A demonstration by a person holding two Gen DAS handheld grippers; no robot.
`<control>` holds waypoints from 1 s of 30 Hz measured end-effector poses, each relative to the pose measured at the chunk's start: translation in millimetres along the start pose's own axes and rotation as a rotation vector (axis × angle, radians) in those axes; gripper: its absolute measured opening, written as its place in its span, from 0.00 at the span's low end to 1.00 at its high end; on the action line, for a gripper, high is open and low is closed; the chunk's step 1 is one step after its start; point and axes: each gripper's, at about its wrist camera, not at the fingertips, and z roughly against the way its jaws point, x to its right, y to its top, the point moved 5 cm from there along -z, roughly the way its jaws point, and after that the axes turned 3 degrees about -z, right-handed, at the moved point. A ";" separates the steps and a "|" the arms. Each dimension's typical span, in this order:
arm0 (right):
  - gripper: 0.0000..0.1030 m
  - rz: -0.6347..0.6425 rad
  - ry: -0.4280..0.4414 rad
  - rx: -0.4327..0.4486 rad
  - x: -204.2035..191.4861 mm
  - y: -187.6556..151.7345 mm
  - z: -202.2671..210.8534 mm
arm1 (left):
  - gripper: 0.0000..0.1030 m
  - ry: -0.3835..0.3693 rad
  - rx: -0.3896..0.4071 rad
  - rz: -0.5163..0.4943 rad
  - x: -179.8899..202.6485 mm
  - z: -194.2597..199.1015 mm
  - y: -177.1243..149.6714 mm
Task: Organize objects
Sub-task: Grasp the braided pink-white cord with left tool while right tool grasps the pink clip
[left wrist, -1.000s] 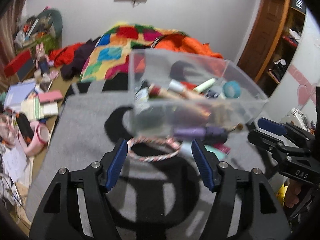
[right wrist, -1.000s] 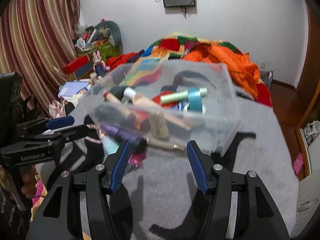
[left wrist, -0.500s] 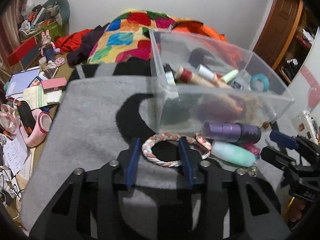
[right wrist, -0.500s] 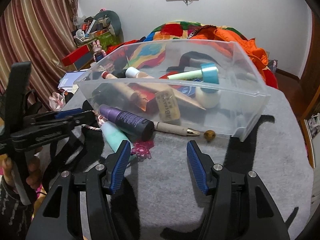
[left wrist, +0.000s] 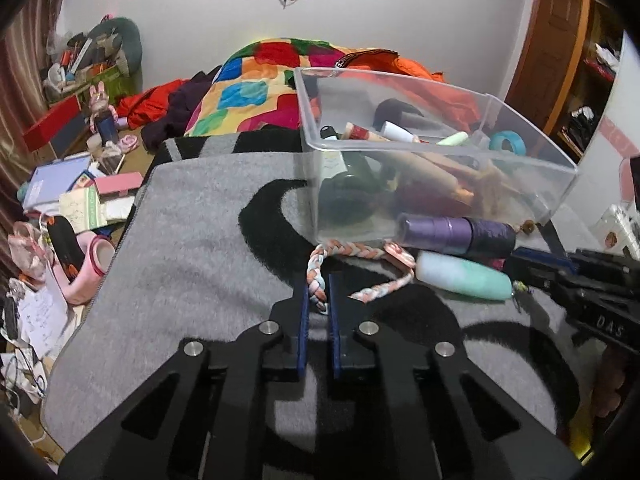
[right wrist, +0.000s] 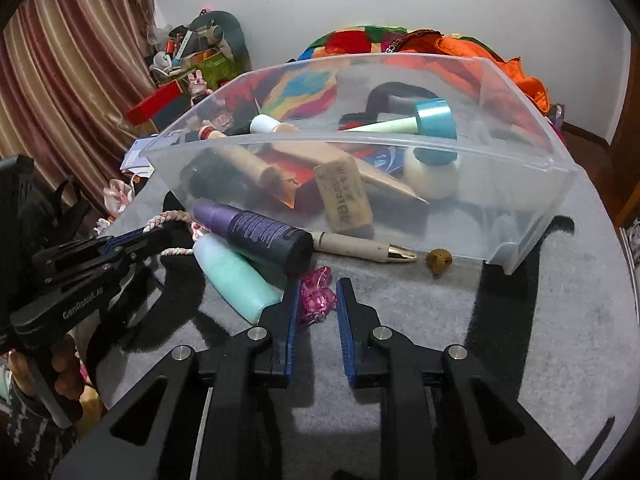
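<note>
Dim indoor light, soft shadows, strong fisheye bending, dark vignetted corners

You see a grey rug (left wrist: 192, 240) with bold black curved shapes. Your braided ring (left wrist: 352, 256) mixes pink, white and orange strands. The bin (right wrist: 520, 184) is clear plastic. Beside it lie a purple bottle (right wrist: 256, 228) with a black cap, a mint-green bottle (right wrist: 232, 276) and a translucent pink clip (right wrist: 318, 294). The pen (right wrist: 360, 249) is beige with a gold tip. Your gripper fingers (left wrist: 334, 320) carry blue pads on black frames. The quilt (left wrist: 260, 88) shows multicoloured patches; the curtain (right wrist: 68, 92) has maroon and tan stripes.
</note>
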 end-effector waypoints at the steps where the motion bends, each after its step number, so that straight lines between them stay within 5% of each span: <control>1: 0.15 0.007 -0.010 0.004 -0.9 -0.6 1.1 | 0.07 0.003 0.001 -0.004 1.2 1.1 -0.9; 17: 0.11 -0.037 -0.017 0.065 8.0 -7.4 30.9 | 0.06 -0.039 0.046 0.061 -0.9 59.2 -23.7; 30: 0.19 0.013 -0.077 0.018 2.7 -1.3 14.2 | 0.06 -0.036 0.136 0.021 10.9 87.1 0.3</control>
